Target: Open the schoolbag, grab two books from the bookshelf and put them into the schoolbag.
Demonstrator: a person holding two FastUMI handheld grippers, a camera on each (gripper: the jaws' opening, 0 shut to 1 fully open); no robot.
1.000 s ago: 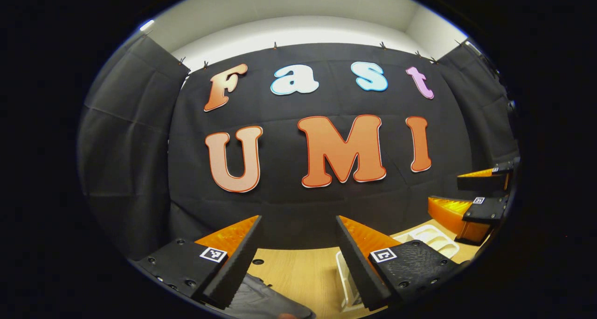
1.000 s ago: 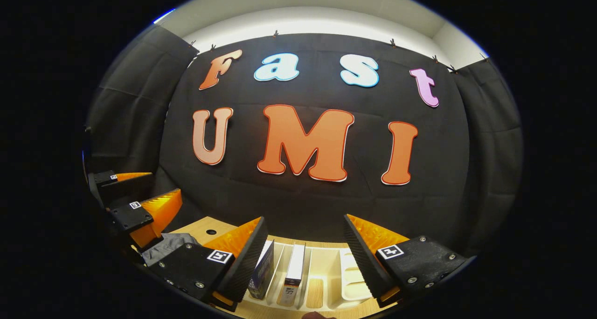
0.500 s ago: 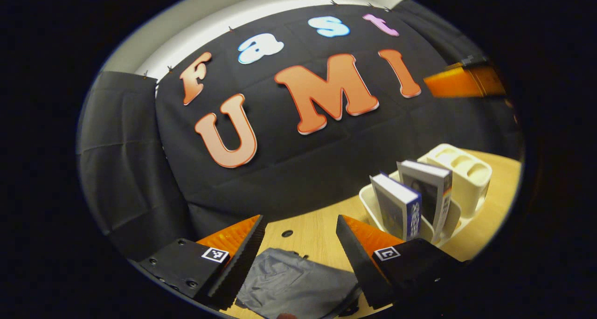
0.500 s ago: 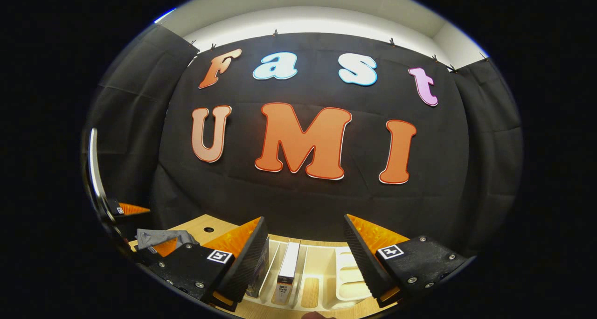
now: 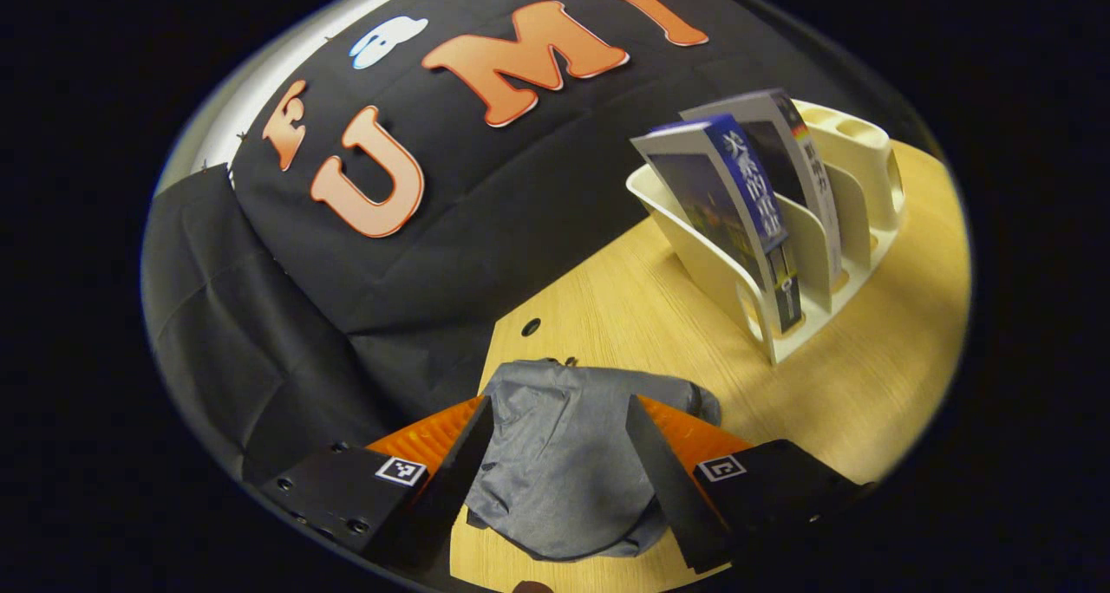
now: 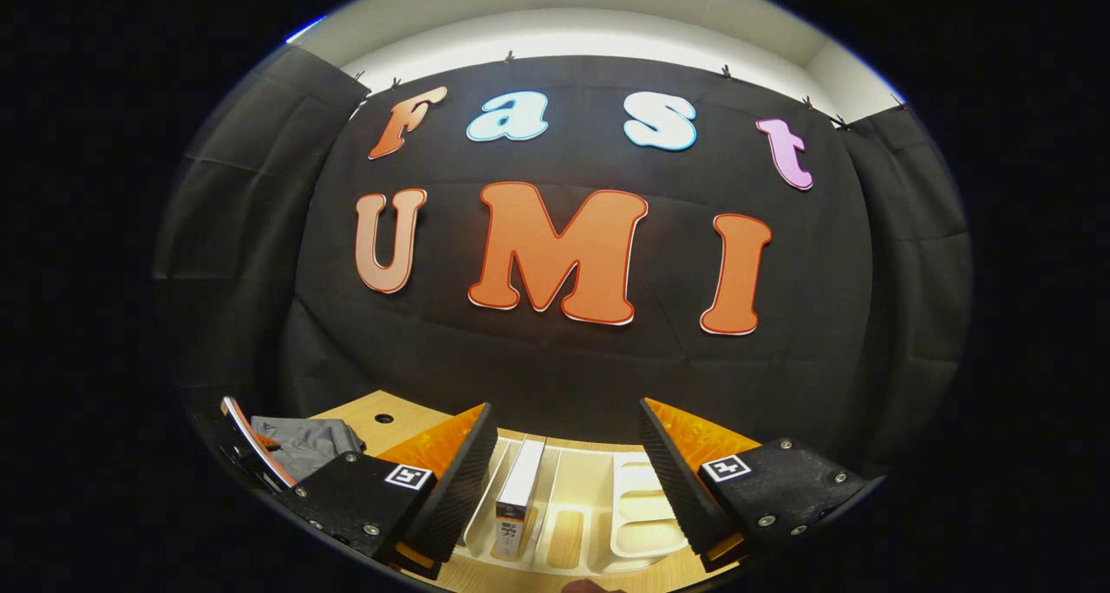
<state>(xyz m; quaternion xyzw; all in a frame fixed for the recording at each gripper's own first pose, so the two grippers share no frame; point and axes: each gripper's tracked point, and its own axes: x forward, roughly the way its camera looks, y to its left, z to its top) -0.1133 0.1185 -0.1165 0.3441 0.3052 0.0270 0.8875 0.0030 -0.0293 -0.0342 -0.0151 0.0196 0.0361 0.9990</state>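
The grey schoolbag (image 5: 564, 463) lies crumpled and closed on the wooden table (image 5: 642, 316). My left gripper (image 5: 557, 407) is tipped down over it, open, with one finger on each side of the bag; I cannot tell whether they touch it. To the right, a cream bookshelf rack (image 5: 694, 246) holds two upright books: one with a blue spine (image 5: 737, 185) and one behind it (image 5: 793, 151). My right gripper (image 6: 565, 407) hangs open above the rack (image 6: 633, 506), where one book (image 6: 519, 489) stands just inside its left finger. The bag (image 6: 308, 441) shows at lower left.
Black cloth walls close in the table's back and left sides. There is a small round hole (image 5: 531, 326) in the tabletop behind the bag. Part of the left gripper (image 6: 251, 450) shows at the far left of the right gripper view, beside the bag.
My left gripper has tilted down and moved over the bag, which now sits between its fingers. The right gripper has barely shifted and stays open over the rack.
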